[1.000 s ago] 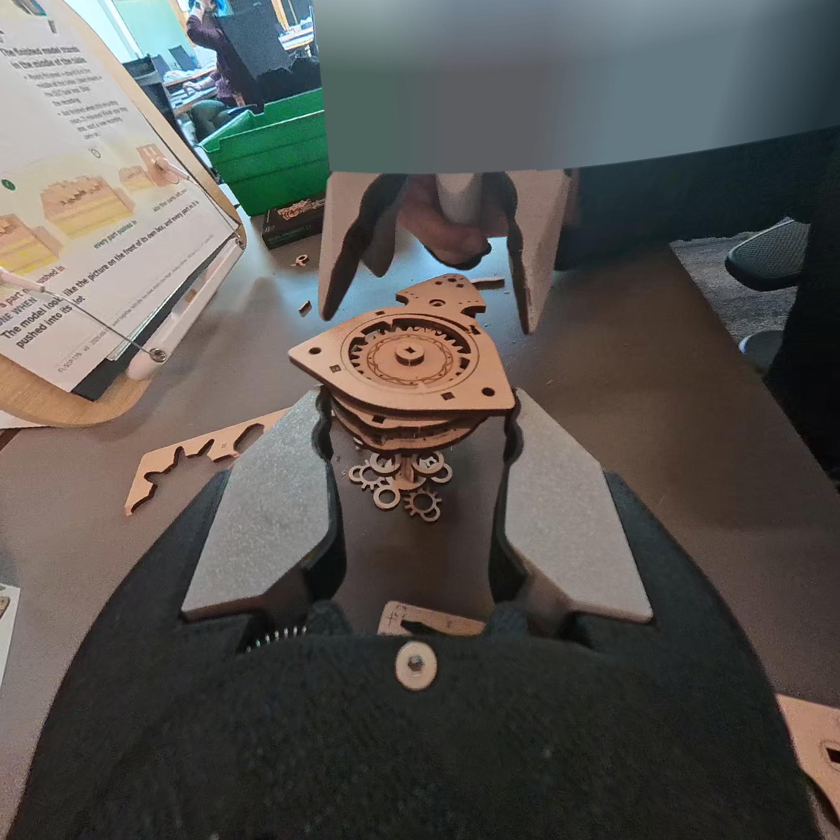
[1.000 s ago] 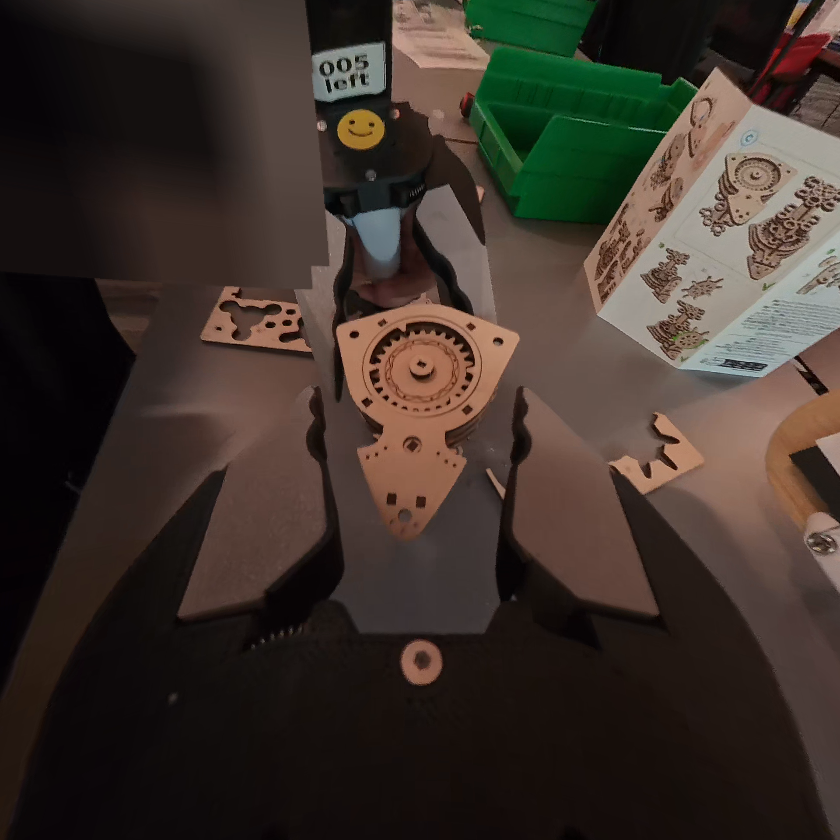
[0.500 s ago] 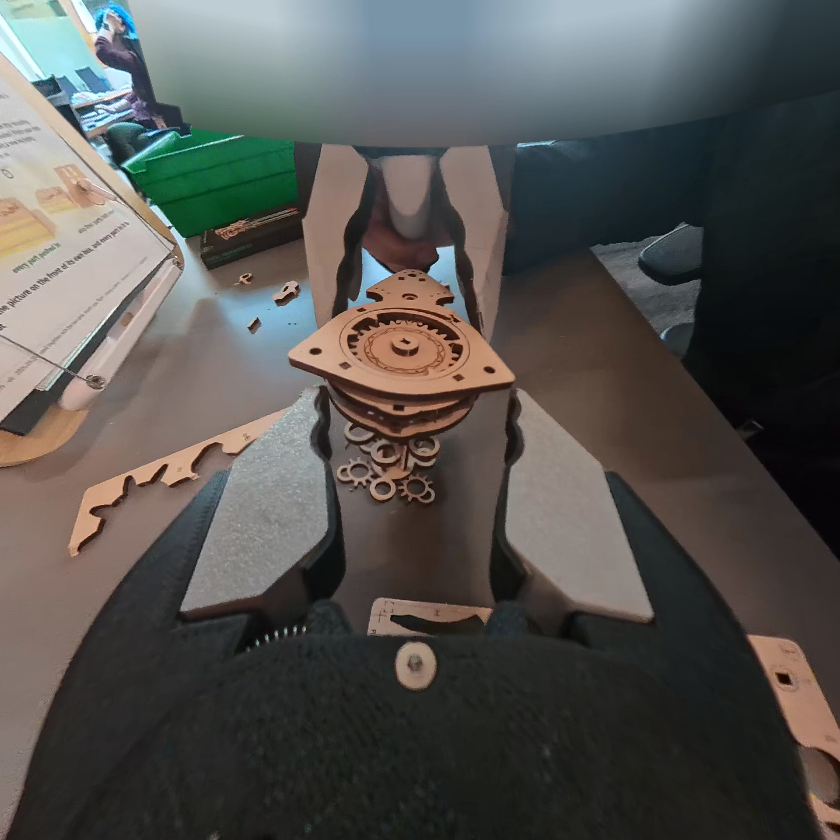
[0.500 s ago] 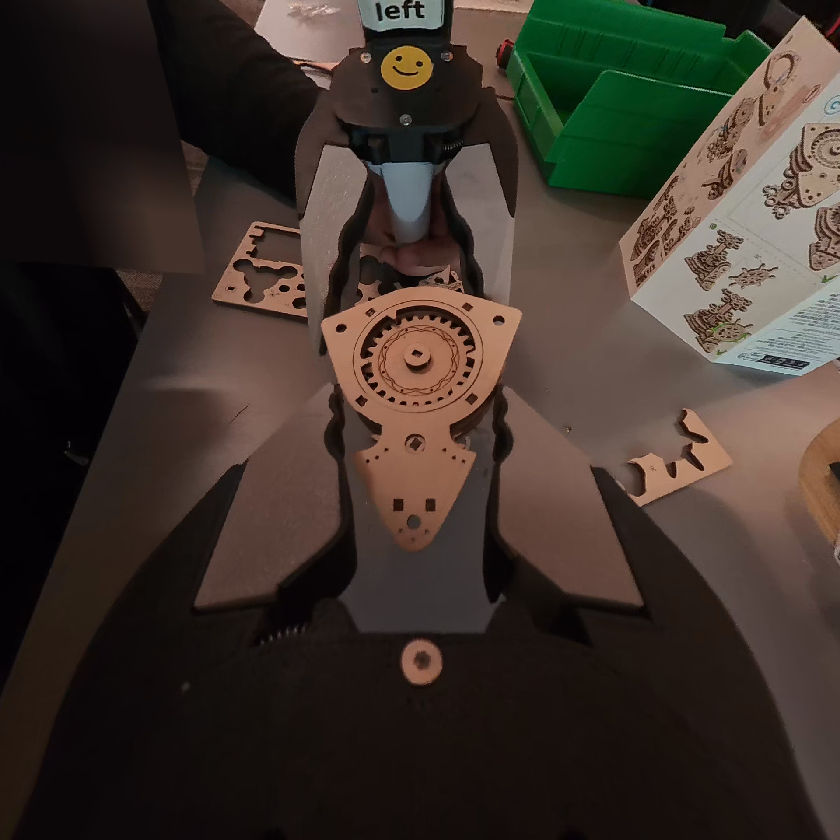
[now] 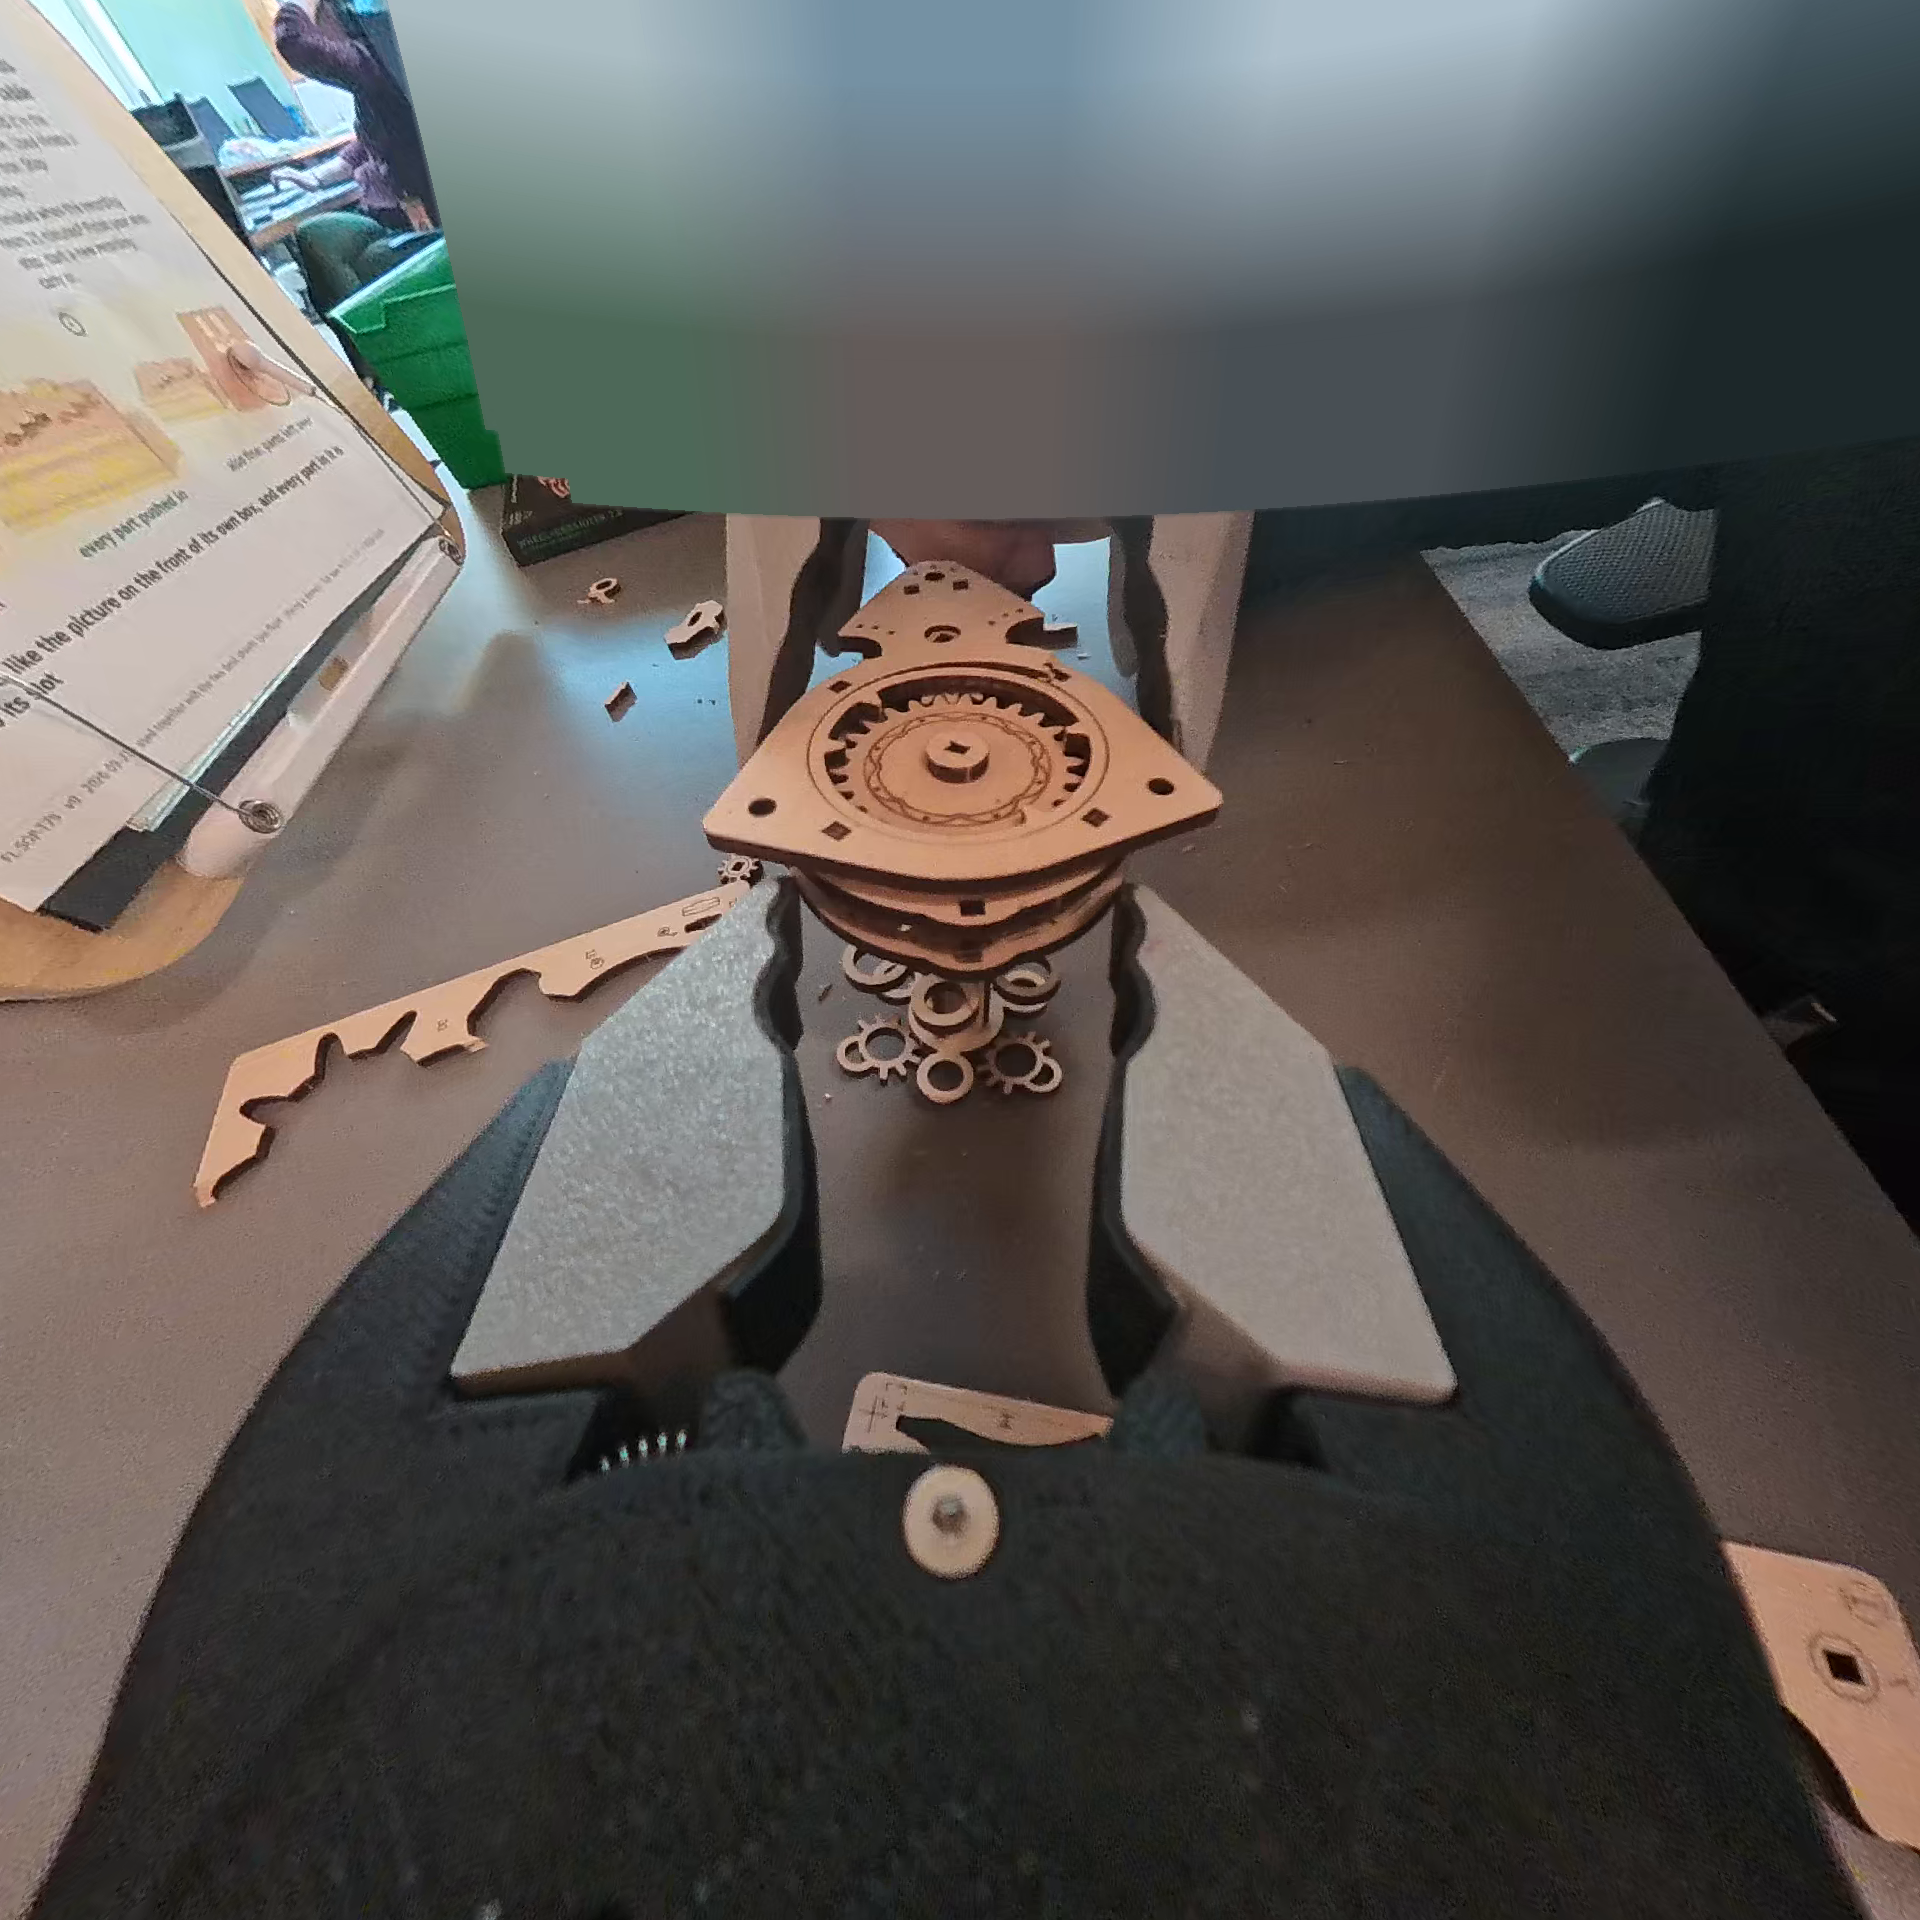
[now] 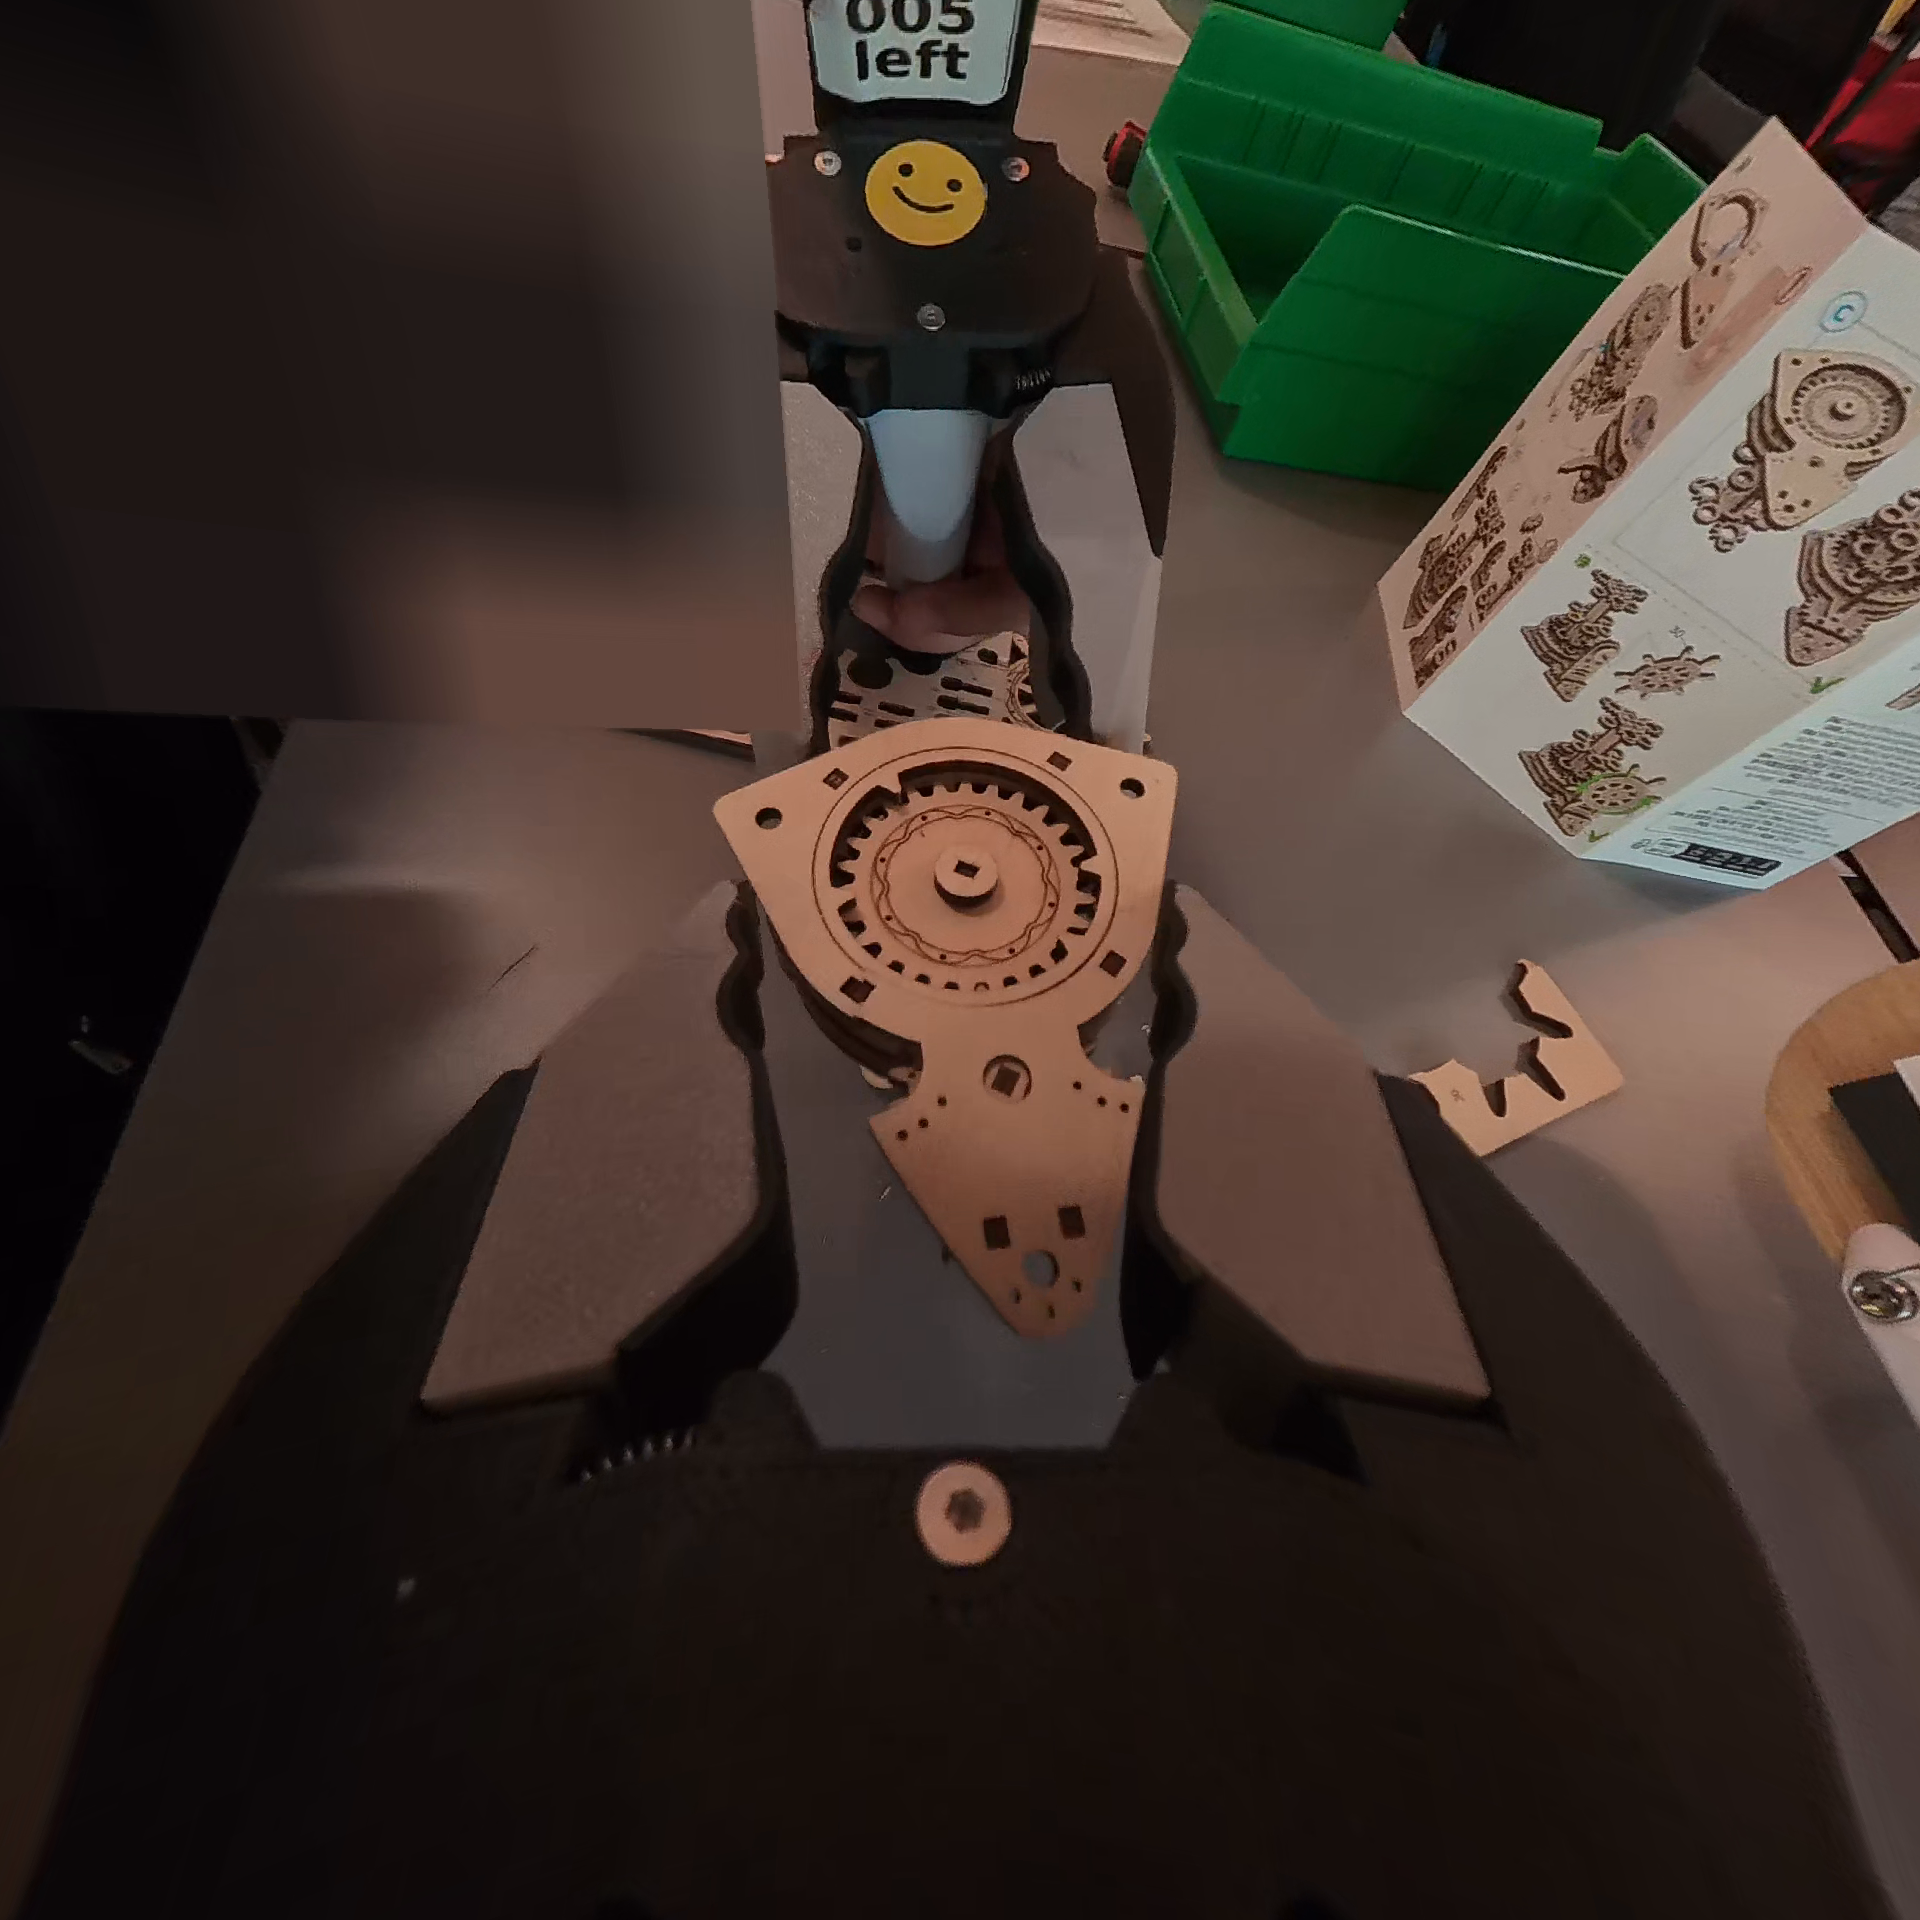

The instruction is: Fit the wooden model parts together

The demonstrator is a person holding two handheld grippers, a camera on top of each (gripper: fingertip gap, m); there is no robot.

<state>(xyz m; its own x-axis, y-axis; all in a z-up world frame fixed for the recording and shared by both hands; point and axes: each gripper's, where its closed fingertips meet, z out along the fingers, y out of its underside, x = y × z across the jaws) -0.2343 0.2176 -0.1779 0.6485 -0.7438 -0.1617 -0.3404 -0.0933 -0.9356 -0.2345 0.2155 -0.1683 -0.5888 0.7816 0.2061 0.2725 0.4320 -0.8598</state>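
**Gear model held between two facing grippers**

Offcuts ring the wooden gear model [image 5: 961, 800] on the grey table [image 5: 1382, 935]: a jagged plywood fret strip [image 5: 436, 1023] to the left wrist view's left, small loose gears [image 5: 945, 1039] under the model's near edge, wood crumbs [image 5: 691, 629] farther back. An instruction sheet on a wooden stand [image 5: 156, 540] leans at the left; its print is left unquoted. A green bin [image 6: 1382, 301] and a folded illustrated leaflet [image 6: 1683, 540] sit to the right wrist view's right, with another offcut [image 6: 1517, 1070] near the leaflet.

The left gripper [image 5: 956, 935] carries a white printed label and a yellow smiley sticker, seen from the opposite camera. Its fingers clamp the lower stacked plates of the model. The right gripper [image 6: 951, 997] faces it from the other side, fingers closed against the stack's edges, the model's pointed tab [image 6: 1023, 1184] lying between them. Both tools point roughly level toward each other, the model raised above the tabletop.
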